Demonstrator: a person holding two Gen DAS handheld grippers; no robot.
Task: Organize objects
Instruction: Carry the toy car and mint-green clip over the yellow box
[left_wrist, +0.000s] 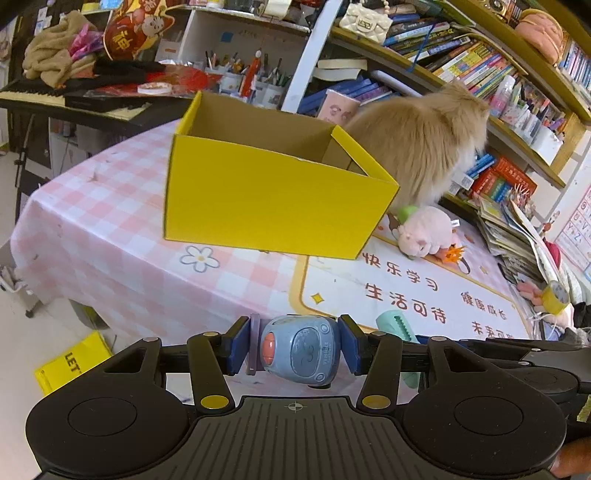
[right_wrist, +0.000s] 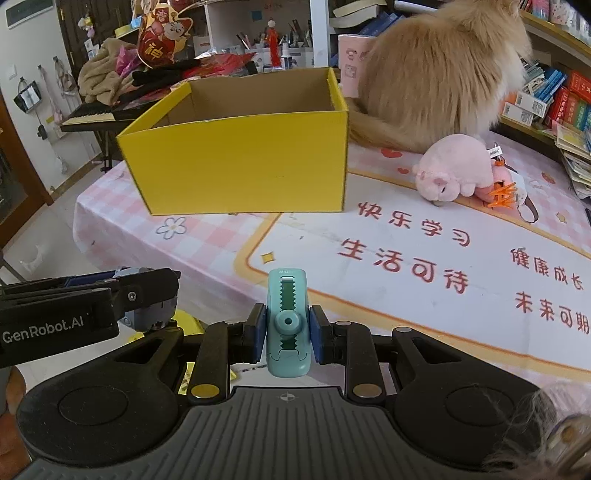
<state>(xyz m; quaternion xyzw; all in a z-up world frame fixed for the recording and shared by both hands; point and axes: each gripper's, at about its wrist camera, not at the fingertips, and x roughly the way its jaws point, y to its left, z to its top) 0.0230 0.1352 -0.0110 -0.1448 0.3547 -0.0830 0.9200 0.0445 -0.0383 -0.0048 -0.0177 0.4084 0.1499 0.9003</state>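
Evidently we were mid-carry, with both tongs loaded and the open yellow cardboard box ahead of us on the pink checked tablecloth. The left gripper was clenched on a small blue toy vehicle with an orange button, its pads pressing the two ends. The right gripper was clamped tight on a teal tape dispenser with a toothed slot, held by its narrow sides with its nose pointing away from us. Both things hung clear of the table, near its front edge and well apart from the box.

We judged that the step in hand was to bring each load over the box and drop it inside. To do it well, we needed to lift both above the near yellow wall before crossing it, since the rim stood high. We thought it wise to let go one at a time, low inside the box, so that the toy would not bounce out. A fluffy ginger cat sat just behind the box, beside a pink plush pig; we meant to approach slowly and keep the tongs away from its tail.
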